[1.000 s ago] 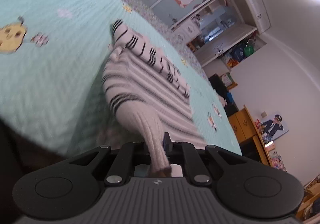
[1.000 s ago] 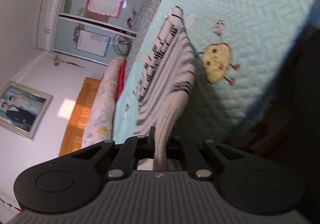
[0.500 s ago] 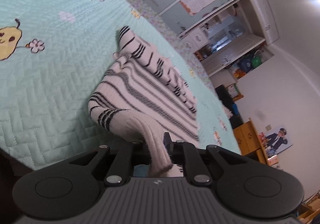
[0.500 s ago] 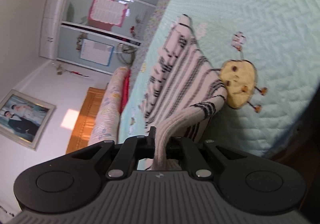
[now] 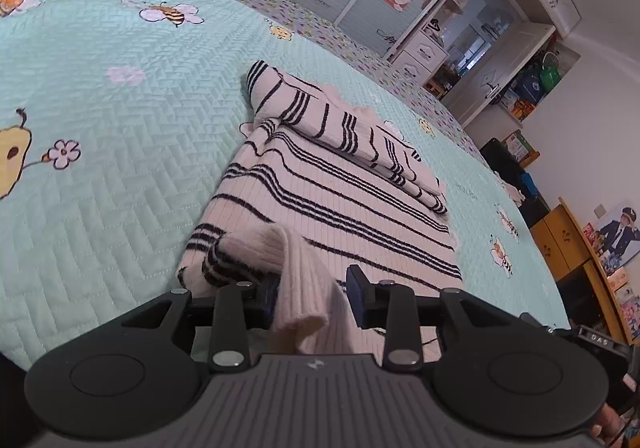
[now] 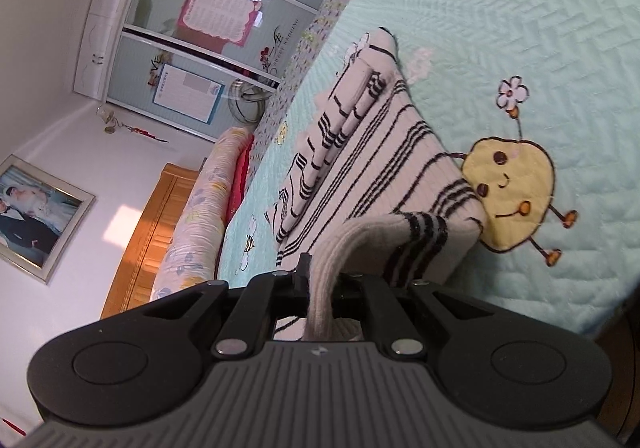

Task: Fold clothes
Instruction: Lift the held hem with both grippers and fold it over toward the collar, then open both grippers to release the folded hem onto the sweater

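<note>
A cream sweater with black stripes (image 5: 328, 200) lies flat on the mint quilted bed (image 5: 120, 168), its sleeves folded across the far end. Its ribbed hem (image 5: 298, 268) is turned up over the body at the near end. My left gripper (image 5: 314, 288) has its jaws opening; the hem hangs between them, and the pads stand apart from it on the right side. In the right wrist view the same sweater (image 6: 384, 168) shows, and my right gripper (image 6: 326, 280) is shut on the other corner of the hem (image 6: 332, 260).
The bed's near edge runs just under both grippers. A rolled floral duvet (image 6: 192, 224) and a wooden headboard (image 6: 152, 224) lie at one end. A mirrored wardrobe (image 6: 200, 28) stands beyond the bed, and a wooden cabinet (image 5: 568, 244) stands to the right.
Both grippers carried the hem forward over the bed, so the sweater's lower part now folds onto its body. The left jaws went from shut on the hem to standing apart.
</note>
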A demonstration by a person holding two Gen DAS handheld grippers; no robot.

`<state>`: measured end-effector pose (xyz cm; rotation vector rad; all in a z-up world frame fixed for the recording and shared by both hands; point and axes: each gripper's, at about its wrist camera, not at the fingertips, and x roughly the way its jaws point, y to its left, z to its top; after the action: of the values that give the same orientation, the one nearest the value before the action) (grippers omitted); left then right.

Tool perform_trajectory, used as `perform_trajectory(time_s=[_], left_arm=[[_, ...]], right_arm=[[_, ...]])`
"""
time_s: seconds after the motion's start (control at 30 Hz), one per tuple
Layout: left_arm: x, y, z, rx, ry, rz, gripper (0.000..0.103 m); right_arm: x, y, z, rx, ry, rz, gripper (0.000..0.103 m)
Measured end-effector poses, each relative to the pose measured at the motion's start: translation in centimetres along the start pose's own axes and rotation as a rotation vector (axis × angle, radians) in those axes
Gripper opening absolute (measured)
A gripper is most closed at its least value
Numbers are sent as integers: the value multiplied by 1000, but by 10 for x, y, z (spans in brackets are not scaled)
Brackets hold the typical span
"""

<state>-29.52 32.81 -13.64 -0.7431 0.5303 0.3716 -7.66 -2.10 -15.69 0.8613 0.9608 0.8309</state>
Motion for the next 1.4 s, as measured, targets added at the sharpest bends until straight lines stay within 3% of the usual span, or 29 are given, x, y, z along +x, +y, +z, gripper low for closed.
perform_trajectory(time_s=[0.23,0.47,1.4], left_arm=[[8,-3,-15,44,76,127,36],[18,-11,-19,122,124,235,45],[13,-13,-28,123,145,256,52]], right_arm=[[-8,-30,-11,61,9,-48,5],[-9,-43,-20,80,30,-96,8],[-9,-41,-24,70,38,-107,9]])
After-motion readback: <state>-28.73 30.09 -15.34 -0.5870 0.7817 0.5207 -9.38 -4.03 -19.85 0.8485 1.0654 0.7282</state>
